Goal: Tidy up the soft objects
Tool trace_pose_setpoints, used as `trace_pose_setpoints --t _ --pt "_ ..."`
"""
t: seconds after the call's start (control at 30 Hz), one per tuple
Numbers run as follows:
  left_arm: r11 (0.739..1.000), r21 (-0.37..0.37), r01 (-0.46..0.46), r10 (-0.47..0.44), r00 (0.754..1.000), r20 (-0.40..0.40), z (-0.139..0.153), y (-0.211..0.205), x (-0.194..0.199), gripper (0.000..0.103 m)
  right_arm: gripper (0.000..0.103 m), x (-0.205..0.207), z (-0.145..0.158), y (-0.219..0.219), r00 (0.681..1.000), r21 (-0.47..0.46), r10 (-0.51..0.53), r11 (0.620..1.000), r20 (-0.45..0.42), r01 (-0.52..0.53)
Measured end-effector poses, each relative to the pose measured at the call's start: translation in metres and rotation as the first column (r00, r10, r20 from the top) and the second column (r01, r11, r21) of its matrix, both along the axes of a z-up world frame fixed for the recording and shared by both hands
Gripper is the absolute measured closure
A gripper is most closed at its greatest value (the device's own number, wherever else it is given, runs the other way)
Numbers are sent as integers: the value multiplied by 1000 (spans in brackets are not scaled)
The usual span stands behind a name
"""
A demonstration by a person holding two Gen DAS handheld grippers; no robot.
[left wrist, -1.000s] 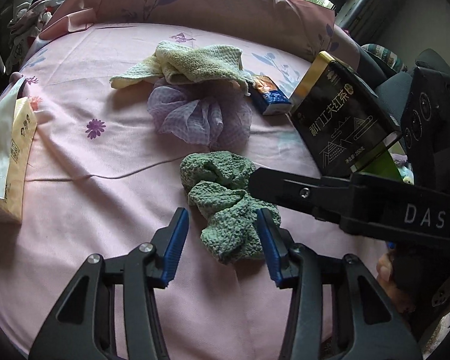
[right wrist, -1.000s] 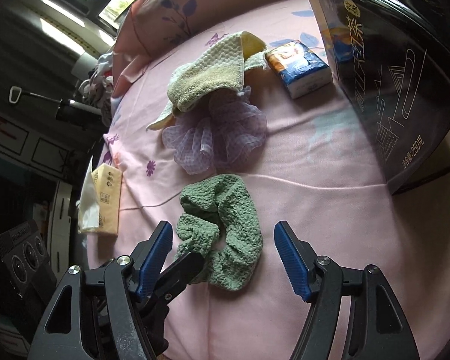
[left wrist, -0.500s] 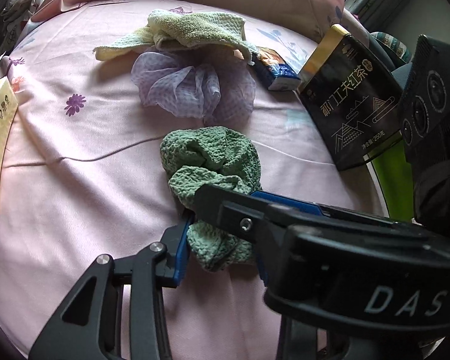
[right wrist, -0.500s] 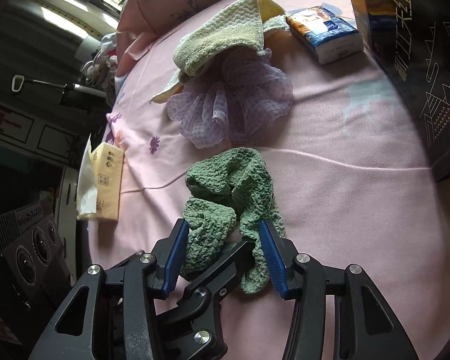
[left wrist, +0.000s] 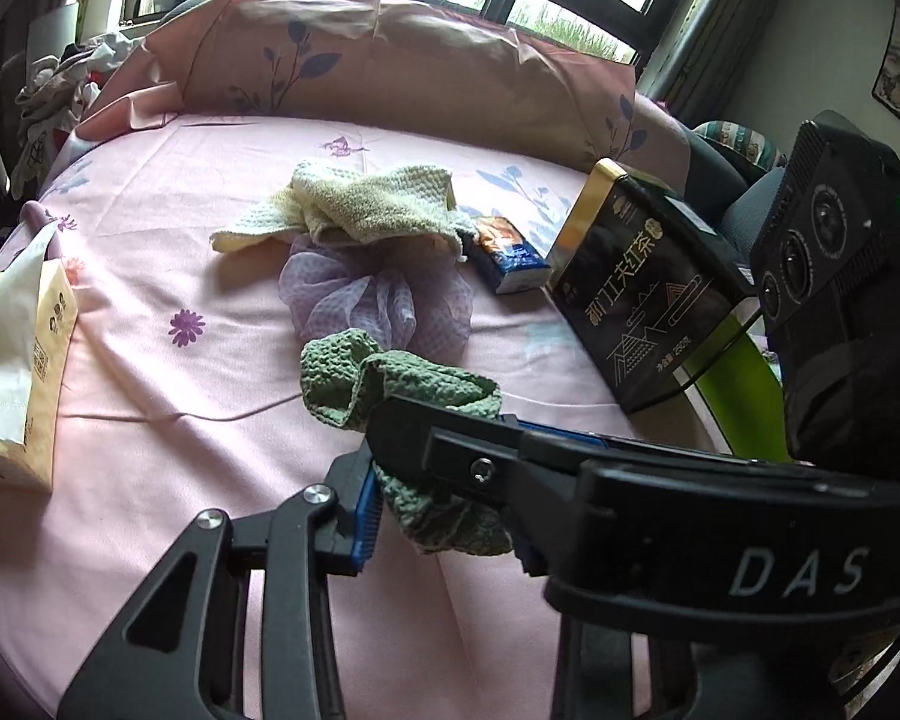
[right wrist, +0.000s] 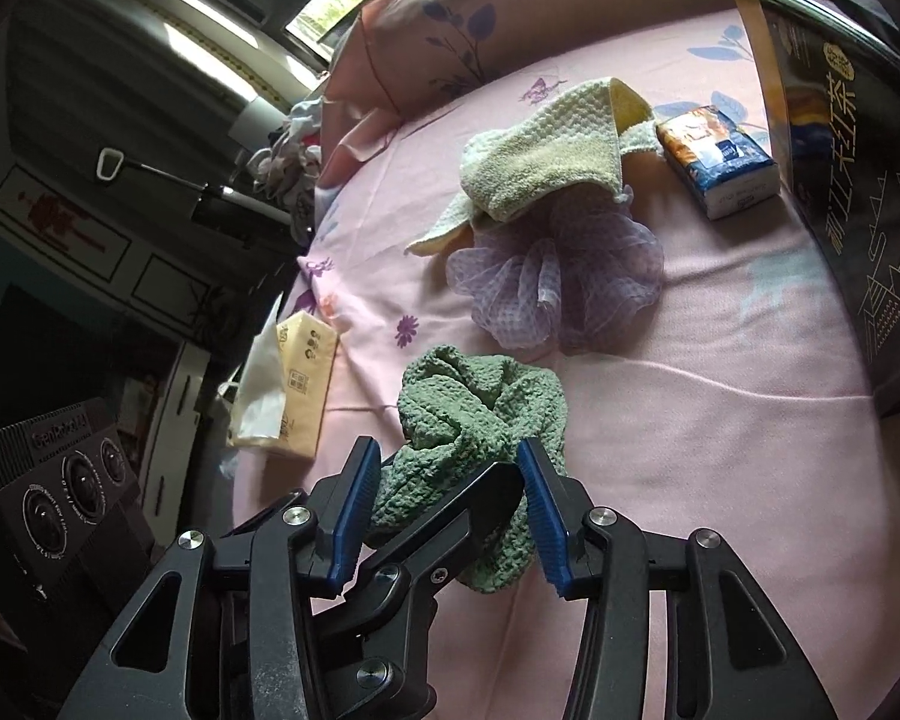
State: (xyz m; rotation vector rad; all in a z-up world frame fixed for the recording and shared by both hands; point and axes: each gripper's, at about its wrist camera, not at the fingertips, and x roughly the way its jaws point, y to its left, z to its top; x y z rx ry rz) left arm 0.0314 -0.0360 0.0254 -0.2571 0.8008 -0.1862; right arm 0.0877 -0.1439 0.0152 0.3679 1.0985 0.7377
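Note:
A crumpled green cloth (left wrist: pixel 390 378) (right wrist: pixel 480 396) lies at the near middle of the pink bedsheet (left wrist: pixel 180 480), its near end raised off the sheet. My left gripper (left wrist: pixel 444 516) has its jaws closing on that near end, with the blue pads pressed into the fabric. My right gripper (right wrist: pixel 447 498) is shut on the same bunch from the other side, so its black finger (left wrist: pixel 480 456) crosses the left wrist view. Behind the cloth sit a purple mesh puff (left wrist: pixel 378 306) (right wrist: pixel 558 294) and a pale yellow-green towel (left wrist: pixel 360 210) (right wrist: pixel 546 162).
A small blue tissue pack (left wrist: pixel 510 258) (right wrist: pixel 720 162) and a tall black tea box (left wrist: pixel 636 300) (right wrist: pixel 840 180) stand at the right. A yellow tissue packet (left wrist: pixel 24 372) (right wrist: pixel 294 396) lies at the left edge. A pink pillow (left wrist: pixel 390 72) lines the far side.
Both grippers went from open around the green cloth to closed on it. The cloth's near end has come up a little, and both views have tilted up.

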Motion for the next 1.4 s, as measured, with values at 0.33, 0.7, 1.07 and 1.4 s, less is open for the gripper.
trace_pose_setpoints --t 0.33,0.7,1.07,1.4 --pt "998 -54 11 -2 986 164 23 0 -15 71 52 -16 36 -10 988 60 -41 998 148 32" --pt "993 -121 15 19 961 275 39 18 -29 71 53 -31 59 0 969 100 -52 995 243 28" --pt "988 -151 35 12 952 304 44 18 -32 70 53 -36 67 -2 960 101 -61 994 272 34" --pt "991 -119 52 -9 942 336 55 9 -38 71 53 -44 80 -8 950 86 -70 995 304 46"
